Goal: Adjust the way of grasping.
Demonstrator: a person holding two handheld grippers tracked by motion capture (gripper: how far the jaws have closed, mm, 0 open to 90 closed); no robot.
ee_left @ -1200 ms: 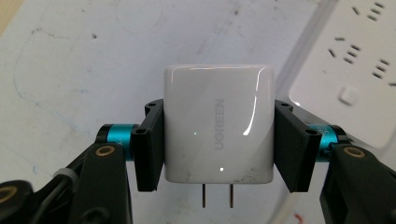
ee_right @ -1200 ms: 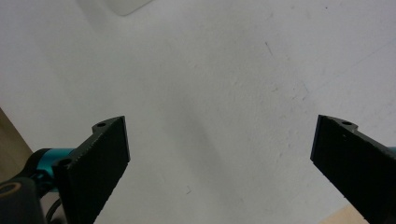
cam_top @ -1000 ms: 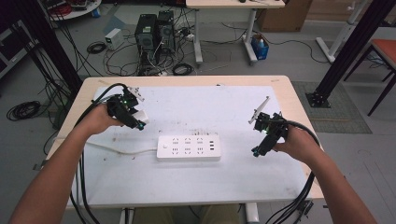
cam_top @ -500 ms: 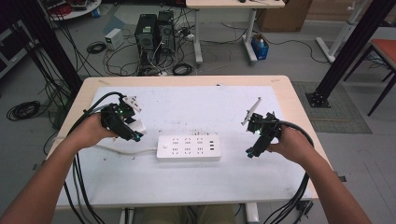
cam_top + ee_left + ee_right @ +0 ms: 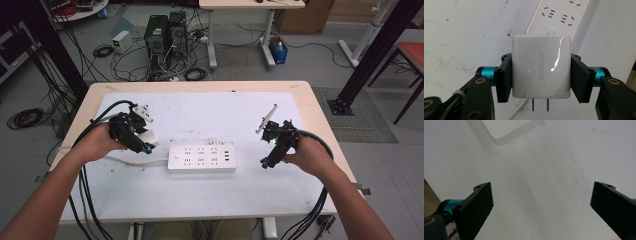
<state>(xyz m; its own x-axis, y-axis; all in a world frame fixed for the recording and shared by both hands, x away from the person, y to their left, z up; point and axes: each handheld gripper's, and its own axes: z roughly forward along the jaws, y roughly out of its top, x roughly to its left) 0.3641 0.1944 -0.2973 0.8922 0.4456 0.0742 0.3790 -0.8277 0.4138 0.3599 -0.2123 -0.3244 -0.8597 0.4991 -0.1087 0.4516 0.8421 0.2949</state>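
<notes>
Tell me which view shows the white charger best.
The left gripper view: the white charger sits close up between the left tool's jaws, brand lettering and two prongs visible. The high view shows it small beside the power strip. The right gripper view adds nothing about it.

High view overhead facing forward-down, gripper views close above table (image 5: 210, 120)

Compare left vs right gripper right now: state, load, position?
The left gripper is shut on the white charger, prongs toward the camera; the right gripper is open and holds nothing. The left one sits by the cable end of the power strip; the right is off its other end, over the bare table. Both have black fingers with teal fittings.
</notes>
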